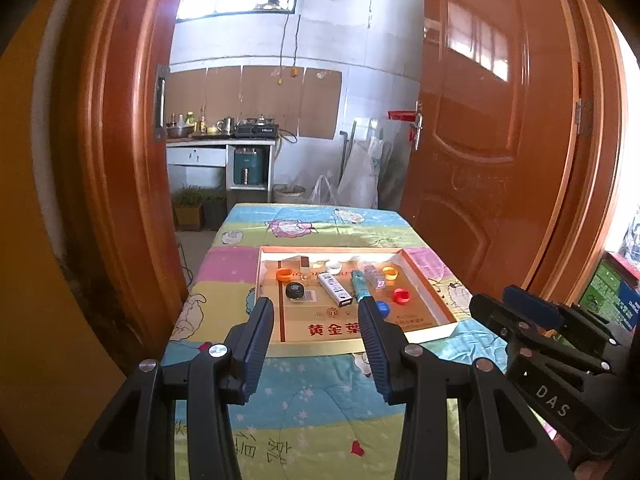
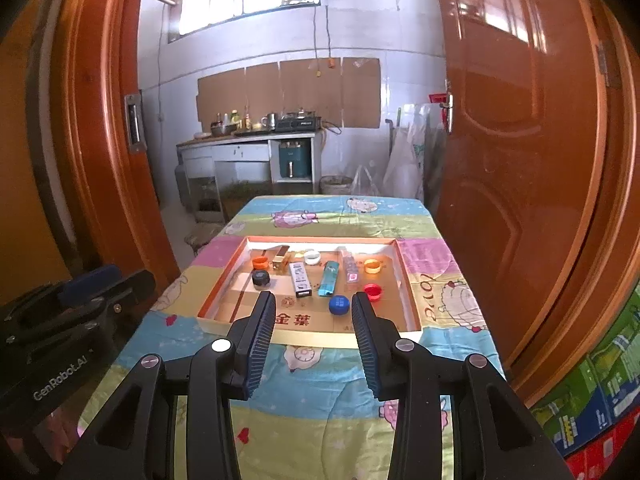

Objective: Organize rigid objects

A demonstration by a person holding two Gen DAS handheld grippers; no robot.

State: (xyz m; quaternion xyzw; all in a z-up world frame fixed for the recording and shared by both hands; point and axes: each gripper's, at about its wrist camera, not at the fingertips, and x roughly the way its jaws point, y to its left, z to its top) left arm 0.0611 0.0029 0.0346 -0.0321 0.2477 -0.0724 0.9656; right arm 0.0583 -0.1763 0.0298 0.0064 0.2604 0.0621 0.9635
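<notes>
A shallow cardboard tray [image 1: 430, 286] [image 2: 404, 276] lies on the quilt-covered table. In it are several bottle caps: orange [image 2: 260, 263], black [image 2: 261, 278], blue [image 2: 339, 305], red [image 2: 373, 291], yellow [image 2: 372, 266] and a white ring [image 2: 312, 257]. Between the caps lie lighters: gold [image 2: 281, 259], silver-white [image 2: 301, 279], teal [image 2: 329, 278] and clear [image 2: 350, 266]. My left gripper [image 1: 316, 308] hovers short of the tray's near edge, open, with nothing between its fingers. My right gripper [image 2: 313, 304] hangs beside it, open and empty too, and shows at the right of the left wrist view [image 1: 540, 320].
The table [image 2: 320, 400] stands in a doorway between a wooden door frame [image 1: 120, 160] and an open wooden door [image 2: 520, 160]. Stacked printed cartons [image 2: 600, 380] sit low on the right. A kitchen counter [image 1: 220, 142] and plastic bags lie beyond the table's far end.
</notes>
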